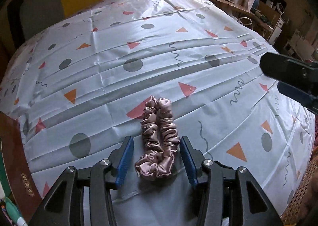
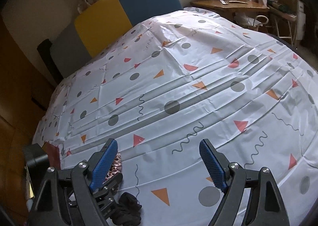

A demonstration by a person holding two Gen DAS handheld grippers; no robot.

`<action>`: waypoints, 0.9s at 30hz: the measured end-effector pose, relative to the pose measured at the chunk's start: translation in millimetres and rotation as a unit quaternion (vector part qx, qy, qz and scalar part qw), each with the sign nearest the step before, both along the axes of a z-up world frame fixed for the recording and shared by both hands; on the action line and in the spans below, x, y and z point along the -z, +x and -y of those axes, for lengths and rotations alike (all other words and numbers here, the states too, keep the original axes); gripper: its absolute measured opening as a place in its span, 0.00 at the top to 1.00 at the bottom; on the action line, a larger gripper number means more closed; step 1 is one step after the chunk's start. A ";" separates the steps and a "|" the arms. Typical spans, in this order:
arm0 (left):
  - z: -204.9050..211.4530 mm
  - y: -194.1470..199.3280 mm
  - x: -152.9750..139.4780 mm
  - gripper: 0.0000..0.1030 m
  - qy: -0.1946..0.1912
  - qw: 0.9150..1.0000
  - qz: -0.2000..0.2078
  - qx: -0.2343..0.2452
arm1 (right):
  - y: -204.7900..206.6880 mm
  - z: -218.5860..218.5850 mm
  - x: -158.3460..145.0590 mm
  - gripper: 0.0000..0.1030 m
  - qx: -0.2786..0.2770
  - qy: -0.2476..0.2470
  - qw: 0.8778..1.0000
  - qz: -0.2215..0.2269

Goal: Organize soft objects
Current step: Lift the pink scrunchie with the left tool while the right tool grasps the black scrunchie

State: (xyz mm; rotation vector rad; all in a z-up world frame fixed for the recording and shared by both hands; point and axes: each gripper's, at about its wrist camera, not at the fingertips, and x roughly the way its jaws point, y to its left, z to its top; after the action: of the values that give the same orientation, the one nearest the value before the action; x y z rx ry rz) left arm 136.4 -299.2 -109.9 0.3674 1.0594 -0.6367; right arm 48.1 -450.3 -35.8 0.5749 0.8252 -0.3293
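A dusty-pink satin scrunchie (image 1: 159, 138) lies stretched out long on the patterned white cloth (image 1: 139, 51). My left gripper (image 1: 156, 138) straddles its near end, jaws half wide. The right blue pad (image 1: 187, 158) is at the scrunchie's edge and a slit of cloth shows beside the left pad, so the gripper is open. In the right wrist view the pink scrunchie (image 2: 117, 163) peeks out behind my right gripper's left finger. A black scrunchie (image 2: 127, 209) lies on the cloth just below. My right gripper (image 2: 158, 142) hovers open over bare cloth. One of its fingers (image 1: 288, 70) pokes in at the left wrist view's right edge.
A padded panel in yellow (image 2: 103, 27) and blue stands behind the cloth's far edge. A wooden desk (image 2: 228, 5) with boxes is at the back right. A brown box (image 1: 17, 156) sits at the cloth's left edge, and woven cane (image 1: 302, 186) at the lower right.
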 end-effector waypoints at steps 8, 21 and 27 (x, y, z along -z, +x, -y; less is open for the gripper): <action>-13.5 3.7 -2.3 0.80 -0.027 1.000 -0.001 -0.014 | 3.6 -3.6 2.3 0.18 -0.013 -0.002 1.000 -0.006; -75.4 -38.9 -45.1 0.81 -0.066 0.995 0.043 -0.058 | 22.9 -50.6 34.0 0.21 -0.180 0.056 0.978 -0.089; -98.1 -55.6 -61.3 0.81 -0.077 0.993 0.060 -0.072 | 19.0 -77.2 38.8 0.21 -0.241 0.039 0.964 -0.107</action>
State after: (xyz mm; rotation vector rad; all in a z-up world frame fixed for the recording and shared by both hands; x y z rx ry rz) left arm 80.7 -201.1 -48.5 0.1899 0.9067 -0.5569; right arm 67.1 -373.0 -74.6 0.3977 1.1602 0.0918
